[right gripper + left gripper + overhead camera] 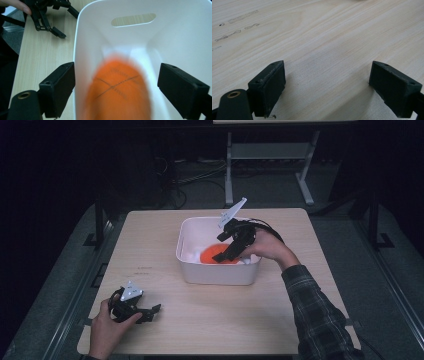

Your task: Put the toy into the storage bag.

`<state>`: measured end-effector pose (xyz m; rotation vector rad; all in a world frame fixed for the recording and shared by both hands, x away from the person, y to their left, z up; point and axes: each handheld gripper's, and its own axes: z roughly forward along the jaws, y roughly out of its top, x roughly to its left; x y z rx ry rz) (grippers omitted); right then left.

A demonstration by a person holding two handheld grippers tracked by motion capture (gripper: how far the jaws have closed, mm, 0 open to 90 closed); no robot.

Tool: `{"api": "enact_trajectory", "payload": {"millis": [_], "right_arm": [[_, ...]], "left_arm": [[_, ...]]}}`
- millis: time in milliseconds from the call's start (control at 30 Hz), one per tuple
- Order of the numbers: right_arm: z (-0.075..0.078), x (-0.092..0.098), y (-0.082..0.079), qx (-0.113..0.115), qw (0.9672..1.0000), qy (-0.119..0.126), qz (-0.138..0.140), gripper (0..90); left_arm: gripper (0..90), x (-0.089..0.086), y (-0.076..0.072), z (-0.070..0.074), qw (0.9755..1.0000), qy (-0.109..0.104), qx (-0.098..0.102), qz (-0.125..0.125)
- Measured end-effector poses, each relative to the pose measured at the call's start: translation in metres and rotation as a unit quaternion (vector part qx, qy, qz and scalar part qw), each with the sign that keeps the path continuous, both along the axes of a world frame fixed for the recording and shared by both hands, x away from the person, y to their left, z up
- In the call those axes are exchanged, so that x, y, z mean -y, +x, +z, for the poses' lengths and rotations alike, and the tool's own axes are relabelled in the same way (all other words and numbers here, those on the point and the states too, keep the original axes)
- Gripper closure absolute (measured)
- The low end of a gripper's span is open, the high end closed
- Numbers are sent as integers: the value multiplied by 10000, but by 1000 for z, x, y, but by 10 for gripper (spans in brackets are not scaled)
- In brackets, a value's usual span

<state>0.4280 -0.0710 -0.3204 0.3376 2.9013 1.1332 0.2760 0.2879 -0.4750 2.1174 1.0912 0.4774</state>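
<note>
Right gripper point(226, 249) angled down into white bin point(192, 267), jaws spread, nothing pinched; orange ball point(117, 92) blurred between and just beyond fingertips; left gripper point(150, 312) resting low on table point(260, 320), jaws spread, empty; no legible writing.

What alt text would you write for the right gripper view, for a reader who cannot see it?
An orange ball, blurred, lies in a white tub between the right gripper's two open black fingers, which do not touch it. Beyond the tub, the left gripper rests on the wooden table.
</note>
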Motion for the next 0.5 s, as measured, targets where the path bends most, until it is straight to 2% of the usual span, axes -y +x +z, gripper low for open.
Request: {"api": "enact_trajectory", "payload": {"millis": [267,500], "right_arm": [[5,5,-2,40,9999,12,-130,138],[14,26,-9,142,9989,117,-426,137]], "left_arm": [[129,0,0,0,10000,-3,0,1],[129,0,0,0,10000,-6,3,6]]}}
